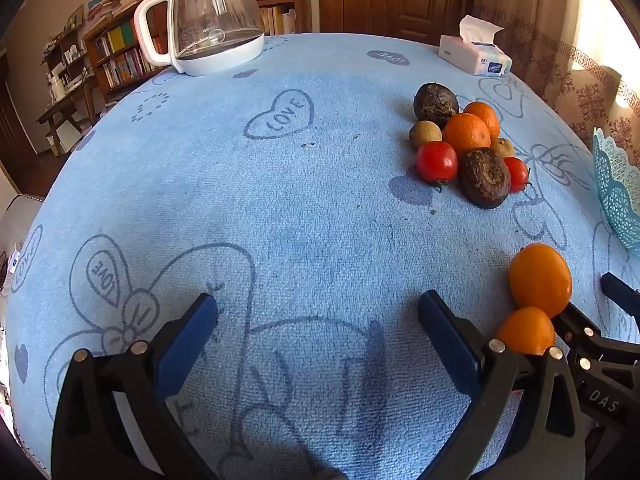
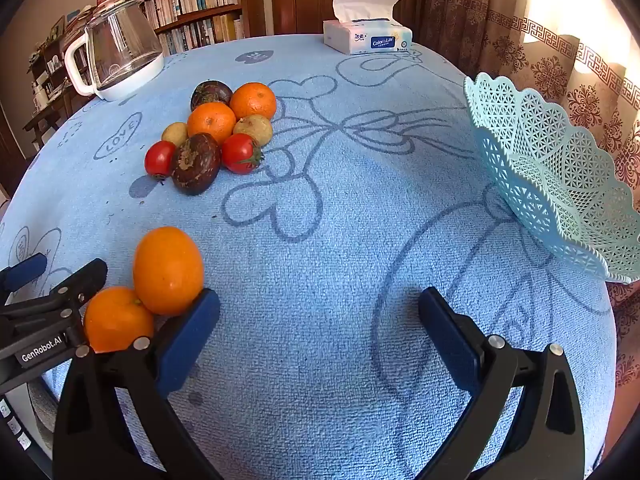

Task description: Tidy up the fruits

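A pile of fruit (image 2: 212, 136) lies on the blue cloth: oranges (image 2: 211, 122), red tomatoes (image 2: 240, 153), dark brown fruits (image 2: 196, 163) and small tan ones. It also shows in the left wrist view (image 1: 466, 144). Two more oranges (image 2: 168, 270) (image 2: 116, 318) lie nearer, between the two grippers, just left of my right gripper's left finger (image 2: 188, 340); they also show in the left wrist view (image 1: 540, 278) (image 1: 526, 330). My left gripper (image 1: 318, 320) is open and empty. My right gripper (image 2: 319, 320) is open and empty. A light-blue lattice basket (image 2: 552, 168) stands at the right, seemingly empty.
A glass kettle with a white handle (image 1: 208, 20) stands at the far left of the table. A tissue box (image 2: 366, 36) sits at the far edge. The blue cloth (image 2: 340, 200) covers the round table. Bookshelves, a door and curtains lie behind.
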A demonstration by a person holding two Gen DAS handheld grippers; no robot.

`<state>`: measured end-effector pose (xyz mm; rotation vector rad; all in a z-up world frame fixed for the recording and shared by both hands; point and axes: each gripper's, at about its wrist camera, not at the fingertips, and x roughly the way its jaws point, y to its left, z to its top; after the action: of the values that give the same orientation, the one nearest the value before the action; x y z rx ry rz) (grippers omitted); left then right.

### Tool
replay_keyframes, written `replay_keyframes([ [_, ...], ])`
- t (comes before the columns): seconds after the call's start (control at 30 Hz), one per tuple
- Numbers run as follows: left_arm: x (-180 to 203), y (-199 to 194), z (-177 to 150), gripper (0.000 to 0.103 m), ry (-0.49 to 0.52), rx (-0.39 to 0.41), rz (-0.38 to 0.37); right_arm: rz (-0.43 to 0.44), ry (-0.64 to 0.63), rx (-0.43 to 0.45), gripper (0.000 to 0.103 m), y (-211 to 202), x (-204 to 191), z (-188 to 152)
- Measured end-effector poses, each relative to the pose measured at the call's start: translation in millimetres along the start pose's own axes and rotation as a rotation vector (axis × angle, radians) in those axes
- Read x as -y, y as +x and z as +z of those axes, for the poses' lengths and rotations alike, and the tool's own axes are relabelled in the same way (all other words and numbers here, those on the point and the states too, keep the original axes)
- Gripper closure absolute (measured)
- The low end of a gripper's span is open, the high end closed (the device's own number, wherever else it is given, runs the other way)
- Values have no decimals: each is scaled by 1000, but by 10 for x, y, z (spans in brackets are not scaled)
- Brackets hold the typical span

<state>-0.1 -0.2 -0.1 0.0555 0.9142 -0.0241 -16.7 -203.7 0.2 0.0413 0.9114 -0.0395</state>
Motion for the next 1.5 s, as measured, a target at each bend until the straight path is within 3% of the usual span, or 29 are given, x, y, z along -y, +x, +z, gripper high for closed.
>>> replay_keyframes([
  [1.1,-5,3,1,5,-5,-5,-6,9,5,-2,2,0,8,4],
  [1.33,-4,2,0,5,-5,-6,-5,46,-37,-20,2,-9,28,3],
  [1.5,-8,-55,6,5,-11,13,-39,44,-59,-27,2,1,9,8],
])
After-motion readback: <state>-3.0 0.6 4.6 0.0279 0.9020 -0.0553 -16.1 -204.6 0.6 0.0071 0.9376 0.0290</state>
